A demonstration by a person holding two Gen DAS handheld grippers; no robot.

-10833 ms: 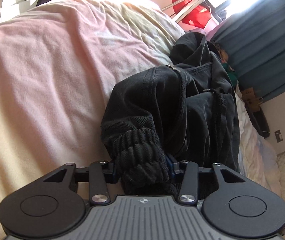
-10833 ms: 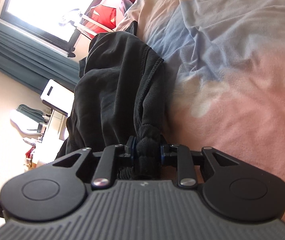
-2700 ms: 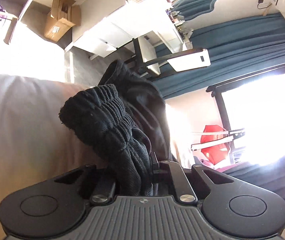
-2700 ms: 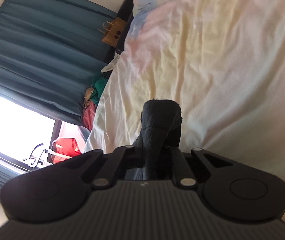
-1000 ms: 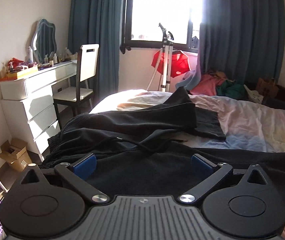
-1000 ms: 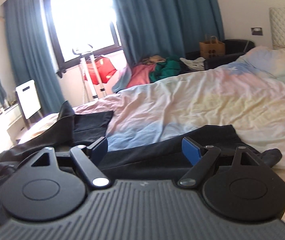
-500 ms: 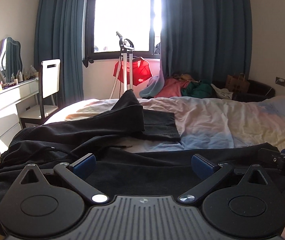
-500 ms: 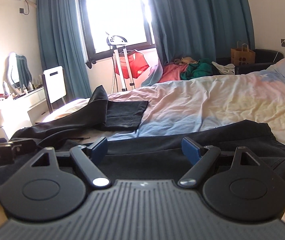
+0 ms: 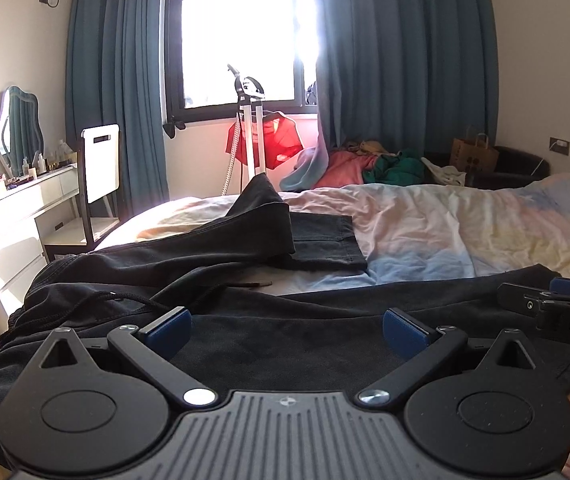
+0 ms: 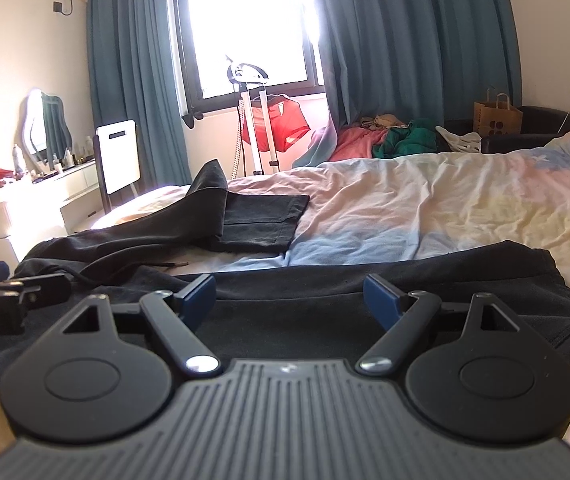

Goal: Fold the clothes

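Observation:
Black trousers (image 9: 285, 332) lie spread across the near side of the bed (image 9: 465, 224), one leg along the near edge and the other leg (image 9: 269, 236) reaching toward the window. They also show in the right wrist view (image 10: 293, 304). My left gripper (image 9: 287, 326) is open and empty just above the near leg, close to the waistband and drawcord (image 9: 97, 300). My right gripper (image 10: 290, 296) is open and empty above the same leg further right, near the hem (image 10: 565, 312). Each gripper shows at the edge of the other's view.
A pastel duvet covers the bed. A white dresser (image 9: 9, 224) and a chair (image 9: 97, 172) stand at the left. A stand with a red garment (image 9: 261, 144) is by the window. A pile of clothes (image 9: 365, 164) and a paper bag (image 9: 473, 156) lie beyond the bed.
Both grippers held bunched trousers earlier, then let go and opened. In the last second both views swung level toward the window. The trousers now lie spread flat.

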